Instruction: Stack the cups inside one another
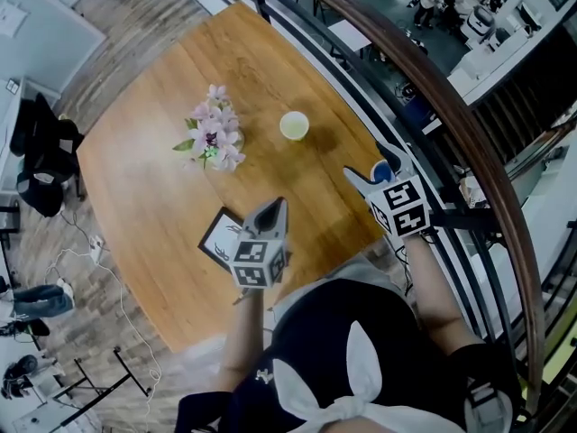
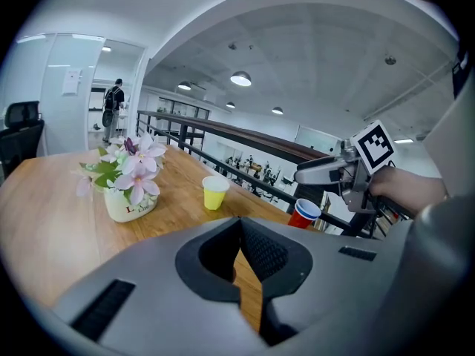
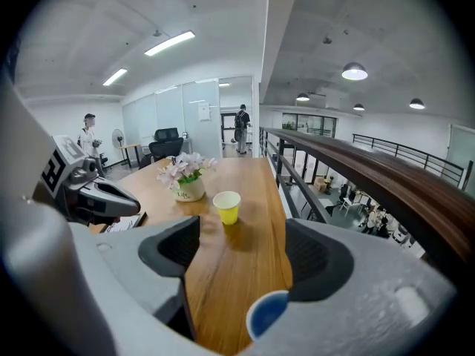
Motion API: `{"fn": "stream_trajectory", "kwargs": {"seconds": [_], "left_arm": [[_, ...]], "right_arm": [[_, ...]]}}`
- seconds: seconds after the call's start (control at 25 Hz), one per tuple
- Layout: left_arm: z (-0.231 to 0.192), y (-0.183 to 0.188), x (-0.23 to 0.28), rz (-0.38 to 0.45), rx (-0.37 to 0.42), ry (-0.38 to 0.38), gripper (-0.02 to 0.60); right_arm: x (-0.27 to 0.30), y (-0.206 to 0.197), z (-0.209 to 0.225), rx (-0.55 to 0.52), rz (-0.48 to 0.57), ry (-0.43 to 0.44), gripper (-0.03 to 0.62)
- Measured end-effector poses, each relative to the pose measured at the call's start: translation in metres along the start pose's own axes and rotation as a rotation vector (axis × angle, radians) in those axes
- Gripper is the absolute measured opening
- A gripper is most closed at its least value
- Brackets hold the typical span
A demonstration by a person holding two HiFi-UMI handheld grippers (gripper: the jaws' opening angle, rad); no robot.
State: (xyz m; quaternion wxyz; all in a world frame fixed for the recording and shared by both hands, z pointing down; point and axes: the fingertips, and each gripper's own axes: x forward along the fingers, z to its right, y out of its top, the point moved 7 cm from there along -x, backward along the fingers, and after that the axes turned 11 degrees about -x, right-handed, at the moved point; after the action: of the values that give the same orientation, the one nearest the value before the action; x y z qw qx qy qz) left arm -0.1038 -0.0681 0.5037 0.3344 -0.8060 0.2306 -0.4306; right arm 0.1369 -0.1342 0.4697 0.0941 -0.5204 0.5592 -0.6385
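A yellow cup (image 1: 294,125) stands upright on the wooden table (image 1: 153,197), to the right of a flower pot (image 1: 215,142). A red cup with a blue inside (image 1: 383,172) stands near the table's right edge. My right gripper (image 1: 371,162) hovers just above it, jaws open. In the right gripper view the blue rim (image 3: 267,314) sits low beside the right jaw, untouched, and the yellow cup (image 3: 226,206) lies ahead. My left gripper (image 1: 276,206) hangs over the near edge, shut and empty. The left gripper view shows the red cup (image 2: 304,213) under the right gripper (image 2: 319,170).
A black-framed card (image 1: 219,238) lies on the table under my left gripper. A dark railing (image 1: 433,106) runs close along the table's right side, with a drop behind it. A black chair (image 1: 41,165) stands off the left edge. People stand far off.
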Motion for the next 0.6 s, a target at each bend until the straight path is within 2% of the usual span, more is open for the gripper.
{"fn": "stream_trajectory", "kwargs": {"seconds": [0.6], "left_arm": [[-0.035,0.007,-0.012,0.050,-0.076,0.083,0.017]], "right_arm": [[0.088,0.052,-0.041,-0.092,0.010,0.138,0.359]]}}
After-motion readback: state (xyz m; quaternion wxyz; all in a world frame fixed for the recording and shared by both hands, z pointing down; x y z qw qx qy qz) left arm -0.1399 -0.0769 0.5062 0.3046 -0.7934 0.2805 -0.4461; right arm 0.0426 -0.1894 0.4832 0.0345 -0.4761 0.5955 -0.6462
